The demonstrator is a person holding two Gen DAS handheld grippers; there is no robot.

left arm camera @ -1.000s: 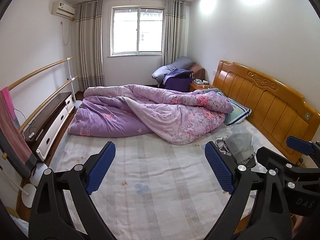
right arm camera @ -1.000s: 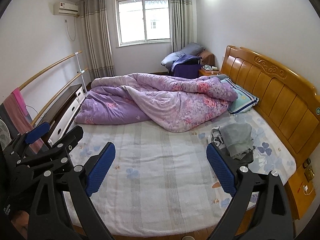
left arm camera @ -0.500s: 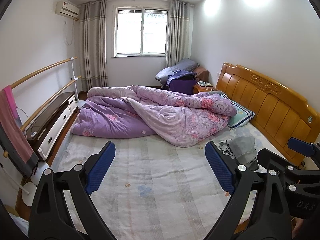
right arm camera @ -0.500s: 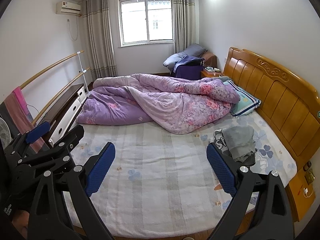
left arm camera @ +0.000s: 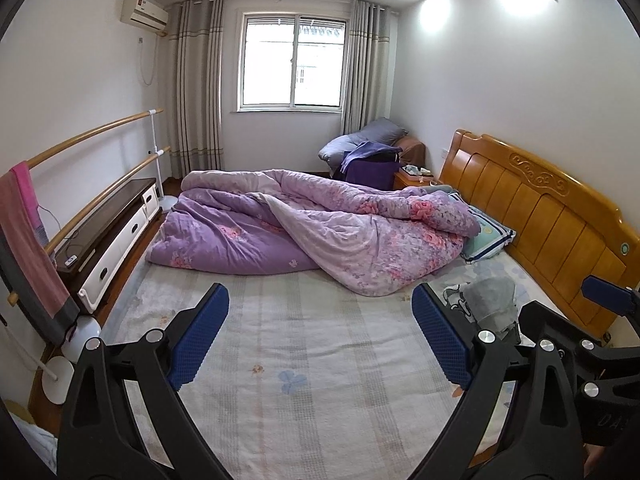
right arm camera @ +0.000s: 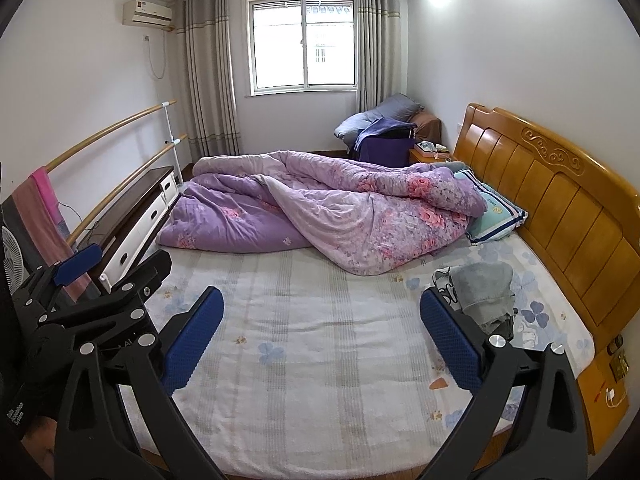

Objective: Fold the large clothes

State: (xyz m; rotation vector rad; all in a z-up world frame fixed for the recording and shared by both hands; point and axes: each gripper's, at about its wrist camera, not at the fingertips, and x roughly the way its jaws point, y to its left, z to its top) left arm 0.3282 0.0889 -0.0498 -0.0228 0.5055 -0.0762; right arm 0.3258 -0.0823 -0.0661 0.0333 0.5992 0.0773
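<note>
- Clothes (right arm camera: 482, 294) for folding, a small heap with a gray garment on top and a printed piece under it, lie on the right side of the bed, near the headboard and well ahead of both grippers; nothing is touching them.
- Left gripper (left arm camera: 320, 338) is released, its blue-padded fingers (left arm camera: 199, 336) spread wide with nothing between them, hovering over the near edge of the bed.
- Right gripper (right arm camera: 322, 332) is likewise spread wide and empty, held above the near edge of the bed; its right finger (right arm camera: 450, 336) overlaps the near corner of the heap in that view, but whether it is close to the cloth cannot be told.
- Each gripper shows in the other's camera: the right one at the right edge of the left wrist view, the left one at the left edge of the right wrist view, so they sit side by side.
- Bed (right arm camera: 320, 320) has a pale striped sheet with blue flower prints, bare across its near half.
- Purple floral quilt (right arm camera: 320, 208) is bunched across the far half of the bed, beyond the heap.
- Blue-edged pillow (right arm camera: 496, 216) lies just right of the quilt, against the wooden headboard (right arm camera: 560, 192) on the right.
- Low cabinet (left arm camera: 108, 232) with white drawers stands along the left wall, under two wooden rails (left arm camera: 92, 132) where a pink towel (left arm camera: 28, 216) hangs.
- Window (left arm camera: 294, 64) with gray curtains is in the far wall, with an air conditioner (left arm camera: 144, 12) high to its left.
</note>
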